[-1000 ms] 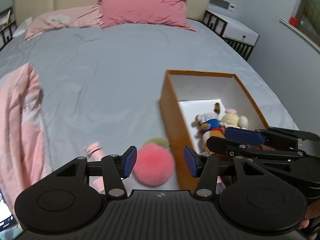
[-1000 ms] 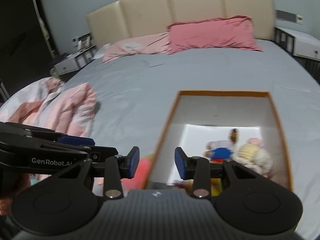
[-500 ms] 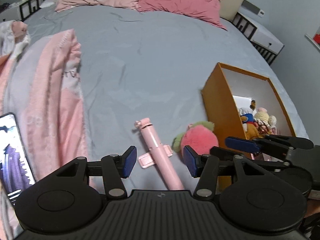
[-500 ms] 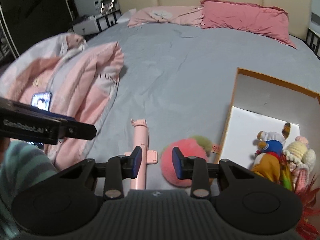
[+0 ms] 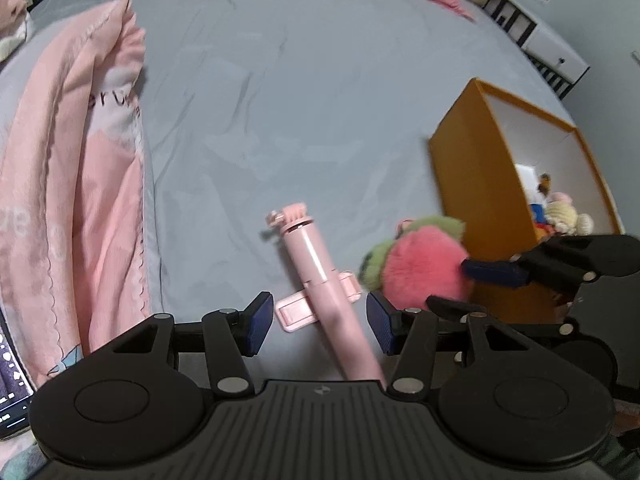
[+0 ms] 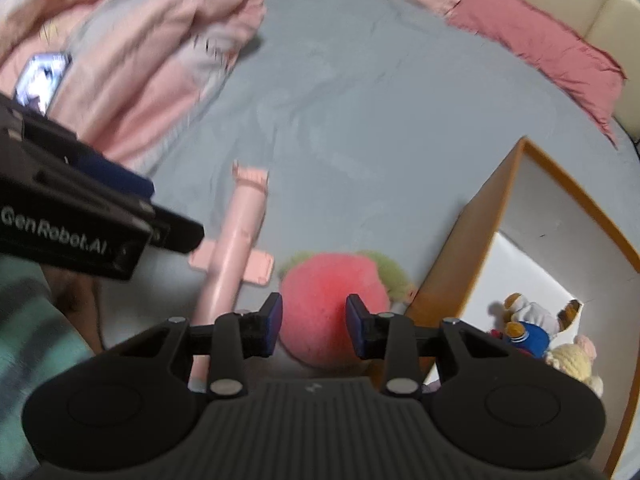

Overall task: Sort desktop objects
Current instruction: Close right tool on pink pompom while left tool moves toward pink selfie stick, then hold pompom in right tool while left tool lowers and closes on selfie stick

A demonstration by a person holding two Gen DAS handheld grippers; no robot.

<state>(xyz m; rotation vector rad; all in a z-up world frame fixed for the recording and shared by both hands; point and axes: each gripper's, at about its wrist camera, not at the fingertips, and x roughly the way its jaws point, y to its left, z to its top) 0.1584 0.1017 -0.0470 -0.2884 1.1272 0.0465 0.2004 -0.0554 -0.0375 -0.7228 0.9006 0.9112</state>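
The pink selfie stick (image 5: 320, 280) lies on the grey bedsheet (image 5: 280, 100), seen from the left wrist camera with its mount end pointing away and its handle running down under the gripper body. The left gripper (image 5: 320, 322) hangs over it with the jaws spread wide, one blue pad on each side of the stick's shaft and neither pad touching it. Just to the right of the stick sits a pink plush peach (image 5: 424, 268) with green leaves, resting against the outer wall of an orange box (image 5: 476, 184). Small stuffed toys (image 5: 560, 216) lie inside the box. A pink quilt (image 5: 72, 168) is bunched along the left, well apart from the stick. The right gripper's fingers (image 5: 496, 272) reach in from the right beside the peach.

From the right wrist camera, the right gripper (image 6: 314, 324) is released, its pads standing on either side of the plush peach (image 6: 332, 292); the frame is blurred, so contact with the plush may or may not exist. The selfie stick (image 6: 236, 248) lies just left of the peach. The orange box (image 6: 476, 248) stands to the right, its stuffed toys (image 6: 536, 332) in the near corner. The left gripper's body crosses the left edge, and a lit phone (image 6: 40, 80) rests on the quilt (image 6: 140, 60).
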